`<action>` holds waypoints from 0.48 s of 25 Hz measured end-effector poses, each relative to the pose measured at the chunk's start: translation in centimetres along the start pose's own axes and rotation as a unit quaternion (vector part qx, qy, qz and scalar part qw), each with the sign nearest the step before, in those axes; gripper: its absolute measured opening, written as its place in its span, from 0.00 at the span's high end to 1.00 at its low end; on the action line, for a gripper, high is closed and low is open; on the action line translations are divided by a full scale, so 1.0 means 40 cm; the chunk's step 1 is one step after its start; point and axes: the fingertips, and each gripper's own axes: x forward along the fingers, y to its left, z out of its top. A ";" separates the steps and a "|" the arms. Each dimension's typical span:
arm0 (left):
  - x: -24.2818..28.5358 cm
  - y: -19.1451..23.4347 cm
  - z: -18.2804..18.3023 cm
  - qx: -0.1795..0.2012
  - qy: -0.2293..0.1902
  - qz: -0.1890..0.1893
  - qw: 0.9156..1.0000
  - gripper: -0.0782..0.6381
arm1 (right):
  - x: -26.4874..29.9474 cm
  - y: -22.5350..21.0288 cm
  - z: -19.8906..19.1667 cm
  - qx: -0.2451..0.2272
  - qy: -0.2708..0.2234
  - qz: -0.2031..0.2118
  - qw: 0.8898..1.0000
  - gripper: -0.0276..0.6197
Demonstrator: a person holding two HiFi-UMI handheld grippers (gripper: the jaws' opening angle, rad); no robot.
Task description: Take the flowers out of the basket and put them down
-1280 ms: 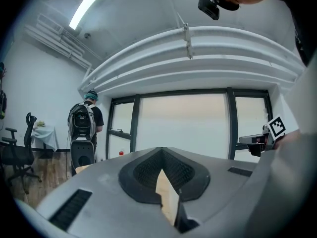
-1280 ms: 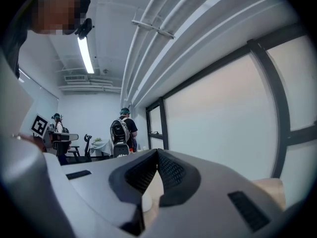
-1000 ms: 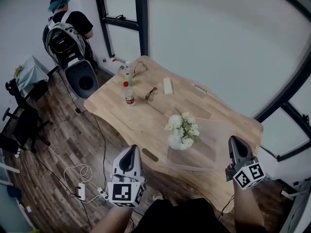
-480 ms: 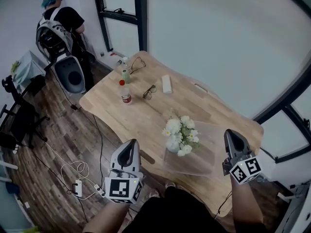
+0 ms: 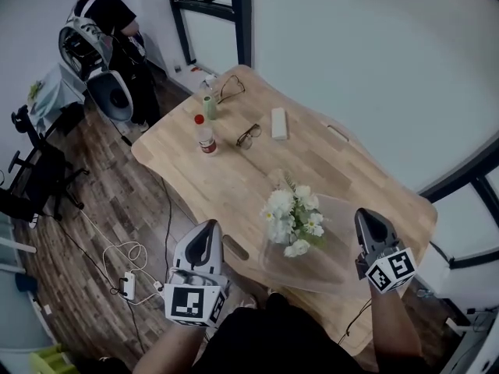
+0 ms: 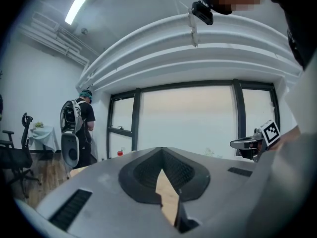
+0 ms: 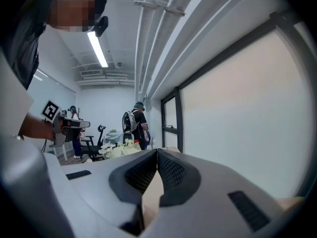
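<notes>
**Spread the jaws before reaching for the bouquet**

You are standing at the near edge of the pale wooden table (image 5: 234,174). The clear, see-through basket (image 5: 331,257) is sitting on it between your two tools, and the bunch of white flowers with green leaves (image 5: 295,220) is standing upright in its left part. Your left gripper (image 5: 207,227) and right gripper (image 5: 364,214) are both hovering short of it, jaws clenched on nothing. You are going to need one pair spread first. Aim low at the stems rather than the blooms, then lift straight up past the rim.
</notes>
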 end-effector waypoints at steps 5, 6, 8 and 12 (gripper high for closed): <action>0.025 -0.013 -0.033 -0.002 0.012 -0.004 1.000 0.88 | 0.030 -0.001 -0.073 0.009 0.022 0.021 0.999 0.92; 0.028 -0.019 -0.032 0.000 0.010 -0.010 1.000 0.88 | 0.034 0.003 -0.086 0.009 0.028 0.025 0.999 0.92; 0.036 -0.027 -0.034 0.006 0.007 -0.016 1.000 0.88 | 0.044 0.009 -0.110 0.008 0.042 0.031 0.999 0.92; 0.055 -0.029 -0.051 0.006 0.013 -0.014 1.000 0.88 | 0.066 0.021 -0.149 -0.005 0.059 0.054 0.997 0.92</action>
